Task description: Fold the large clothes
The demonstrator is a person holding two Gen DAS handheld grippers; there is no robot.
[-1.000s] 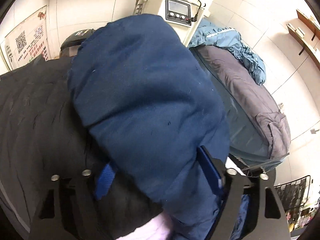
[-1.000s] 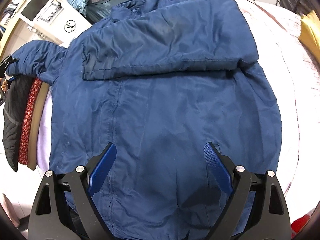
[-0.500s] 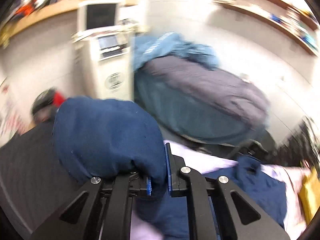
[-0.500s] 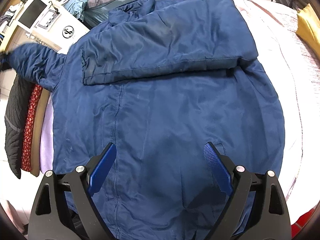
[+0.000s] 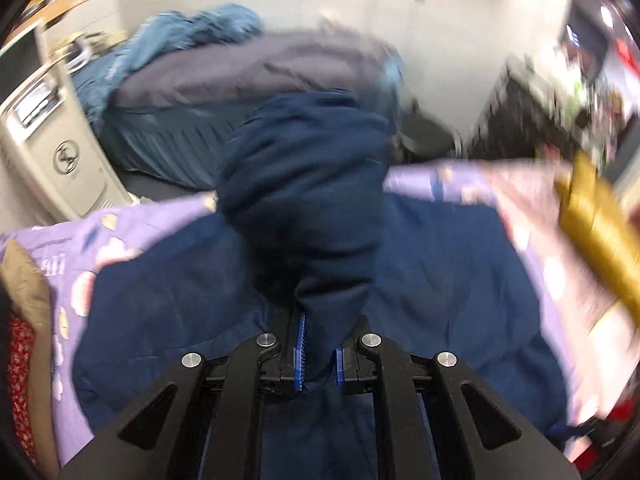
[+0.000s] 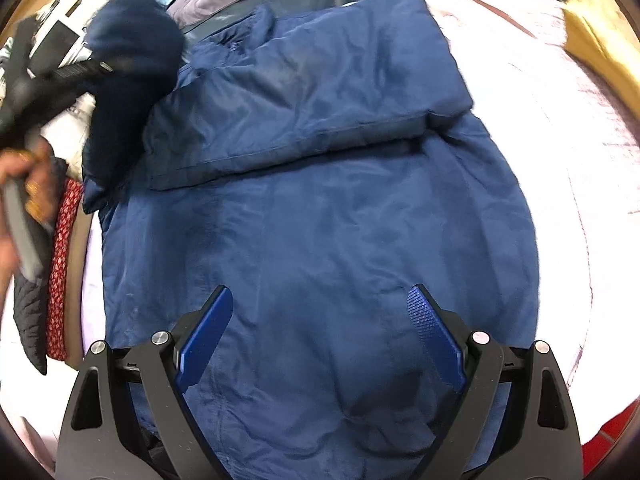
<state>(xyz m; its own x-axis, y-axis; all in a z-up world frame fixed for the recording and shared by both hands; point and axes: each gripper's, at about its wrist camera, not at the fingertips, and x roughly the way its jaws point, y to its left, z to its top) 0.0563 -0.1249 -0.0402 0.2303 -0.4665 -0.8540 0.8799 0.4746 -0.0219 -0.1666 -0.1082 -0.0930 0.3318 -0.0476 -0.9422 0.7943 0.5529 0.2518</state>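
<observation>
Across the right wrist view, left to right: far left edge, a hand grips a grey handle, blurred. Below it a stack of folded clothes, dark quilted, red patterned and tan layers. Upper left, the left gripper holds a lifted navy sleeve bunched up above the jacket's left shoulder. Centre, the navy jacket lies spread flat on the bed, covered in a pale pinkish sheet. Its other sleeve is folded across the chest, collar toward the top of frame. Bottom centre, the right gripper hovers over the jacket hem, jaws wide apart, nothing between them. Upper right, a yellow cloth at the bed edge.

Left wrist view, motion-blurred: left edge, a beige machine. Upper left to centre, a heap of blue and grey clothes. Centre, the sleeve rises from the left gripper, jaws clamped on its cuff. Jacket body spreads behind on a lilac patterned sheet. Right, the yellow cloth.
</observation>
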